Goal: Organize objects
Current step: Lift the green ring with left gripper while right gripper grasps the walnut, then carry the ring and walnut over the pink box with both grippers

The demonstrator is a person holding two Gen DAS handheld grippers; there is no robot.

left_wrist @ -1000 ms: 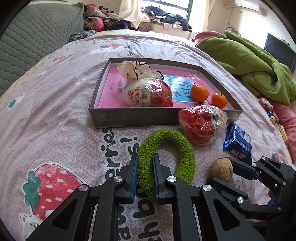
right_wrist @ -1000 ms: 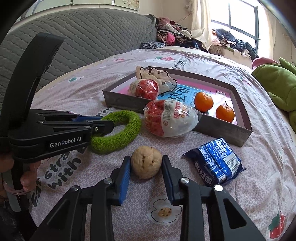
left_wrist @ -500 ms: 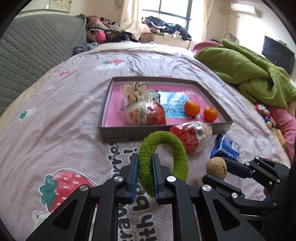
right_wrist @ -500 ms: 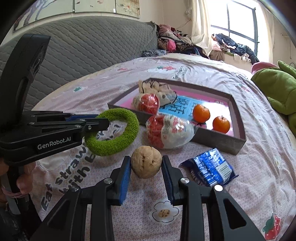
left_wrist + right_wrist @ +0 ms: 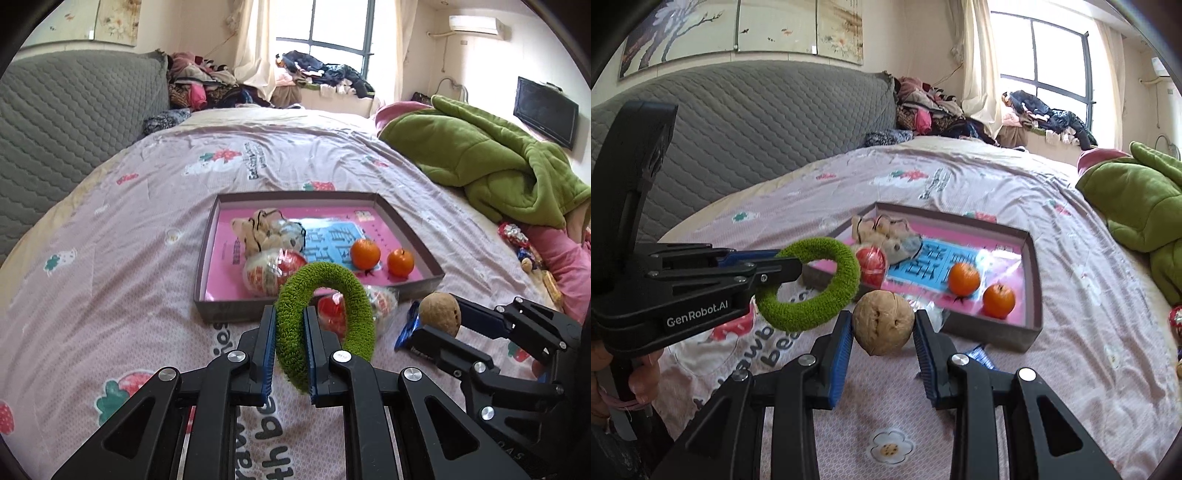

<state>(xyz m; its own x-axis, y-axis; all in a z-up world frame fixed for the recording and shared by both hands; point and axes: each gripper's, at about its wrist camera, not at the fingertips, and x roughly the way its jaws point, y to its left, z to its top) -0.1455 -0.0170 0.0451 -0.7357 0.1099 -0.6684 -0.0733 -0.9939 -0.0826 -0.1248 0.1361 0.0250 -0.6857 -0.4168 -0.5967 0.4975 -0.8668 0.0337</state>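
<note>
While both tongs hang above the printed bedsheet, each is loaded.
Left gripper pinches a fuzzy green ring; right gripper clamps a wrinkled round walnut; shallow cardboard tray at twelve o'clock.

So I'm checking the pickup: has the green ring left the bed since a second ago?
Yes. The green ring, clamped in the left tool, has risen; it now overlaps the tray wall.

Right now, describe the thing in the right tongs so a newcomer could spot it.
On the pink strawberry-print bedspread, just in front of the shallow grey tray, the right tongs grip a walnut. It is tan, wrinkled and round, unlike the fuzzy green ring beside it or the two smooth oranges.
</note>
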